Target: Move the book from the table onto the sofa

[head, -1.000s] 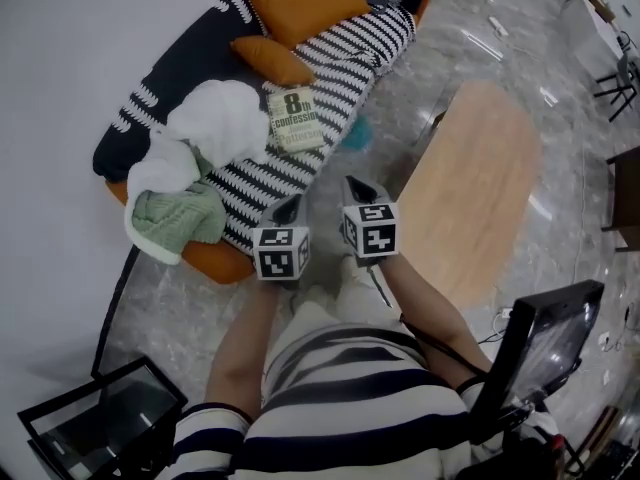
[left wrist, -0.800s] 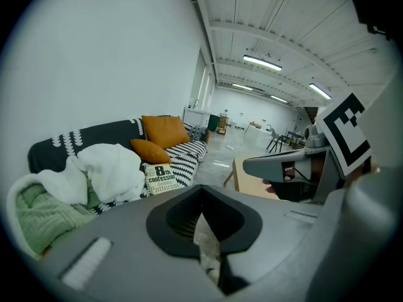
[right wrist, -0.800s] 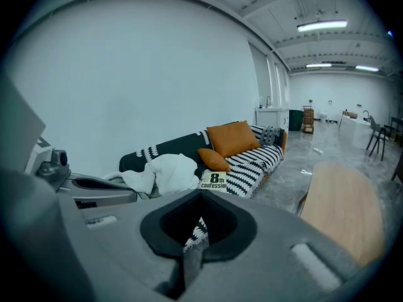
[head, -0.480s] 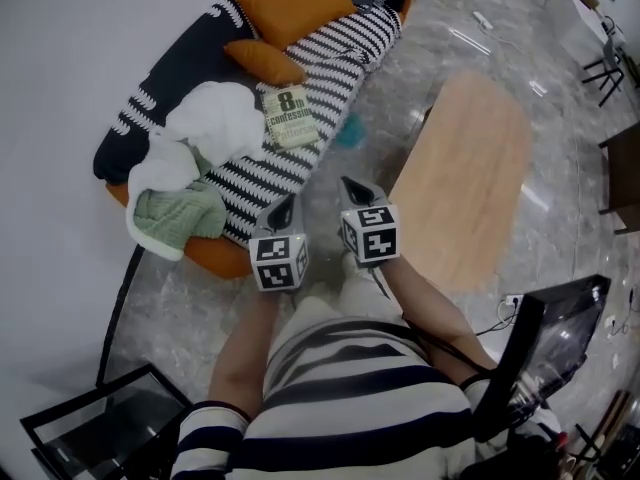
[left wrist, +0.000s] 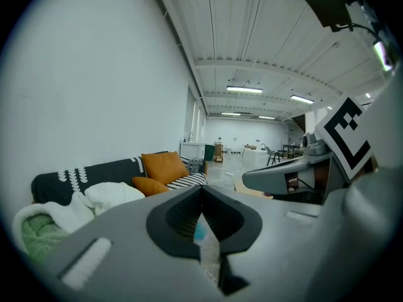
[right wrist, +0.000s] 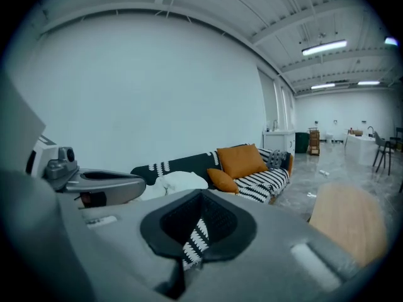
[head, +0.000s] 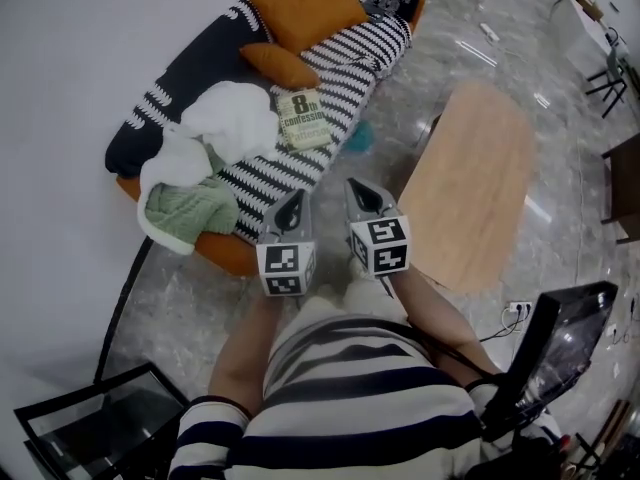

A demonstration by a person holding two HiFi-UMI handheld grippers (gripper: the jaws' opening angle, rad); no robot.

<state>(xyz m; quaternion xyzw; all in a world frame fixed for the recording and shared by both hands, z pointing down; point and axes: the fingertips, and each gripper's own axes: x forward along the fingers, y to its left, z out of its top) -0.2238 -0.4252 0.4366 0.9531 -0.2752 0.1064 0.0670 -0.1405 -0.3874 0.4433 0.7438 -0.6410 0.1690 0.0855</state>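
The book, pale green with dark print on its cover, lies flat on the black-and-white striped sofa in the head view. My left gripper and right gripper hang side by side over the floor in front of the sofa, well short of the book. Both are shut with nothing between their jaws. In the left gripper view the left gripper points toward the sofa and hall. The right gripper faces the sofa too. The book is hidden in both gripper views.
A light wooden table stands to the right, bare on top. On the sofa lie orange cushions, a white blanket and a green blanket. A teal object sits on the marble floor by the sofa. Black stands flank me.
Both grippers have risen a little and drawn back toward my body, staying shut. The book has not moved on the sofa.
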